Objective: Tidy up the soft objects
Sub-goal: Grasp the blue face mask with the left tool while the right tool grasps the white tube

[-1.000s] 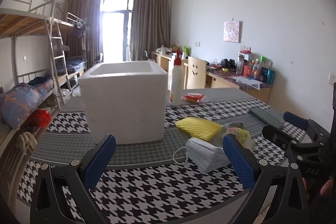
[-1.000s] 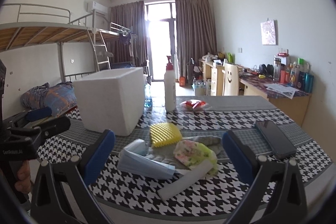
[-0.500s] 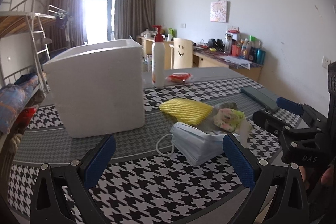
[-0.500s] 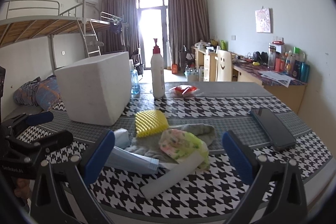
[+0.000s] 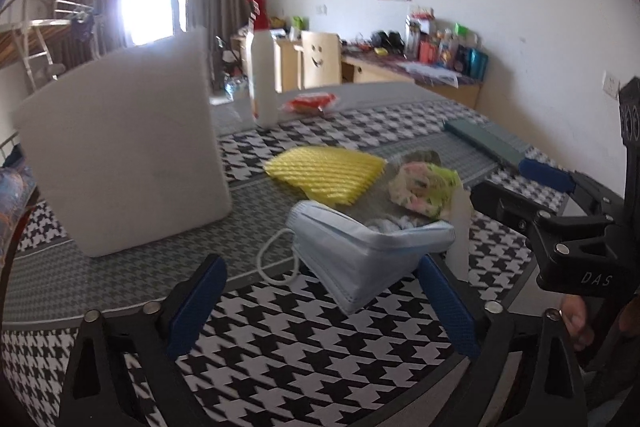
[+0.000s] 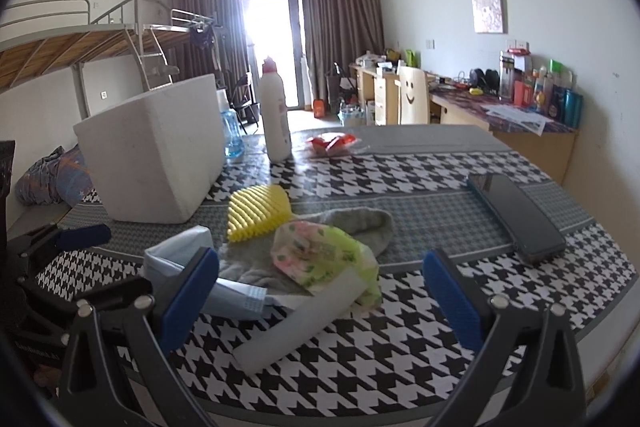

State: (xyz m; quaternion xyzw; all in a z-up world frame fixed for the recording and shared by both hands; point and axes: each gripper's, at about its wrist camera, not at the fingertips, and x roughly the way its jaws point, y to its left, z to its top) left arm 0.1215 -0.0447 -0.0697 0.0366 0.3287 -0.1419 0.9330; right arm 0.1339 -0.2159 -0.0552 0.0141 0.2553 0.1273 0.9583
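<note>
A pile of soft things lies on the houndstooth table: blue face masks (image 5: 360, 259) (image 6: 176, 259), a yellow ridged sponge (image 5: 324, 175) (image 6: 258, 213), a grey cloth (image 6: 360, 227), a floral cloth (image 5: 424, 187) (image 6: 316, 255) and a white foam strip (image 6: 300, 323). A white foam box (image 5: 120, 163) (image 6: 156, 155) stands to the left. My left gripper (image 5: 324, 311) is open, just short of the masks. My right gripper (image 6: 320, 299) is open, with the foam strip and floral cloth between its fingers.
A white bottle with a red cap (image 6: 275, 115) and a red packet (image 6: 330, 143) stand behind the pile. A dark phone (image 6: 516, 219) lies at the right. The table's front edge (image 6: 360, 415) is close to both grippers. Desks and a bunk bed are beyond.
Both grippers have moved forward and lower toward the pile, the left one also turning right. The masks and the foam strip now sit close to the fingertips. Nothing was grasped.
</note>
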